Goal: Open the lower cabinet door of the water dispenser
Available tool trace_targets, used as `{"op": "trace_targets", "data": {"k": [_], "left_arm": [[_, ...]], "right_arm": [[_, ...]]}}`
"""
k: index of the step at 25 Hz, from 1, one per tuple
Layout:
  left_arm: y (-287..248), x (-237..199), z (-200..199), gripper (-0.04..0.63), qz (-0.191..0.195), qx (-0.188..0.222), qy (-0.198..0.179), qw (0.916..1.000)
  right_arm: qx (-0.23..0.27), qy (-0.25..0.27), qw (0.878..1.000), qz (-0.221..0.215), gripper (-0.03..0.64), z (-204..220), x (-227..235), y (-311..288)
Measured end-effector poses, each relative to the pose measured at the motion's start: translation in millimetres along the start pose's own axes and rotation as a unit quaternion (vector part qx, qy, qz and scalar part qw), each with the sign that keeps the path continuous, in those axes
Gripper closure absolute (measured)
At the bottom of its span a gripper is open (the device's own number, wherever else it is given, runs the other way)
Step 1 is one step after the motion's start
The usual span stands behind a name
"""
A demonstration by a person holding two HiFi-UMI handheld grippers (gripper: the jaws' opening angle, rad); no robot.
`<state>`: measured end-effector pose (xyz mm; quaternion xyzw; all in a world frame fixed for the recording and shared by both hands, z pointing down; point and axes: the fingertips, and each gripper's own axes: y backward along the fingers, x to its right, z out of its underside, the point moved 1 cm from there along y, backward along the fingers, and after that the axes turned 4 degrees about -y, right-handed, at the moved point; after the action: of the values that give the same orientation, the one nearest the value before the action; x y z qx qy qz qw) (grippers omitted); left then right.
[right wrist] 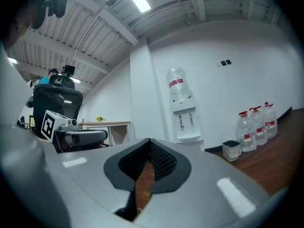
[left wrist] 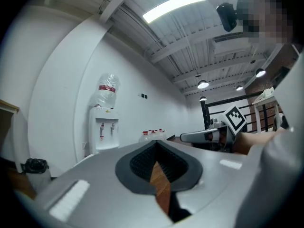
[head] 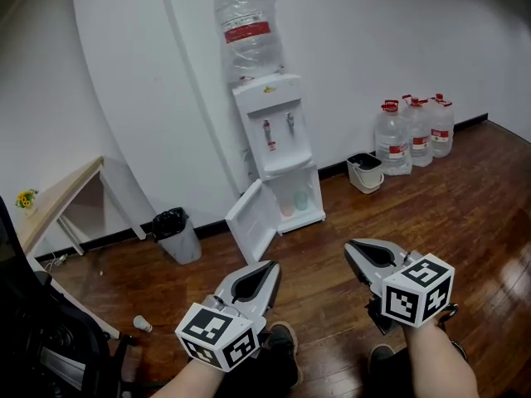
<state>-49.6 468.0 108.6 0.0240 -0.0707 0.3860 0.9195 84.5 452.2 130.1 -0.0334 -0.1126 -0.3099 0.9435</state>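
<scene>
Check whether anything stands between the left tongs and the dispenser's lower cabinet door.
Nothing visible does. Only bare wooden floor lies between the left tongs and the lower cabinet door, which already hangs open. The black bin stands off to the left of that line.

The left gripper (left wrist: 156, 146) fills six o'clock, its jaws a sliver apart with nothing in them, only wood floor (left wrist: 161, 186) showing through the slit. At eight o'clock the dispenser (left wrist: 103, 133) stands against the white wall with its bottle (left wrist: 107, 90) upright on top, a black bin (left wrist: 35, 166) sits further out that way, and some jugs (left wrist: 152, 134) show just above the jaw tips. The right gripper (left wrist: 185, 137) lies level at four o'clock, and a strip light (left wrist: 174, 6) glows at twelve.
</scene>
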Motion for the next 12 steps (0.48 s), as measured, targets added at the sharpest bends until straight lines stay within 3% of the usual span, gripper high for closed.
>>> {"op": "trace_targets", "data": {"k": [3, 6, 12], "left_arm": [[1, -21, 17, 0.577, -0.02, 0.0, 0.014, 0.9997], [-4, -39, 21, 0.577, -0.025, 0.009, 0.0, 0.9997], [-13, -88, 27, 0.577, -0.04, 0.031, 0.014, 0.9986]], "right_arm": [[-0.006, 0.029, 0.999, 0.015, 0.615, 4, 10, -12], [-0.019, 0.044, 0.998, 0.029, 0.615, 15, 24, -37], [-0.046, 0.005, 0.998, 0.041, 0.615, 21, 29, -81]]}}
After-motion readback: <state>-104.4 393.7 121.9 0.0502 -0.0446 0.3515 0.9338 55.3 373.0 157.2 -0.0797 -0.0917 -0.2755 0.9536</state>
